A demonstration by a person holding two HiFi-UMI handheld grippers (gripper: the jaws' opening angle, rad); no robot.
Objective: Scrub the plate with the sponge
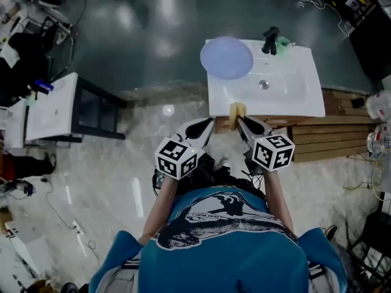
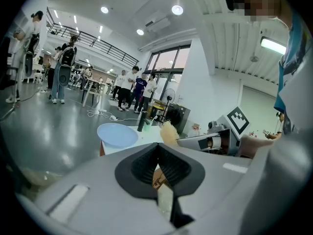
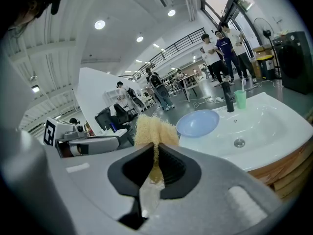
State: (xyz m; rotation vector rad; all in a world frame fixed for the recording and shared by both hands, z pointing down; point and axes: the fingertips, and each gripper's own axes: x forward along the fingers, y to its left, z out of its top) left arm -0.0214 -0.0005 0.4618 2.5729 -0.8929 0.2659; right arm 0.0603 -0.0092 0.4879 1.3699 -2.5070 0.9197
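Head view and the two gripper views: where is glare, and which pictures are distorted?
Head view: soft ceiling-light glare on the dark floor, little distortion. Left gripper view: strong fisheye bending, dark corners, plate slightly soft. Right gripper view: same fisheye, sponge fairly sharp.

Head view overhead, gripper views share plate (image 1: pixel 226 57)

Both forearms forward, left gripper (image 1: pixel 210 121) closed — empty, right gripper (image 1: pixel 240 118) pinching sponge (image 1: pixel 237 109)
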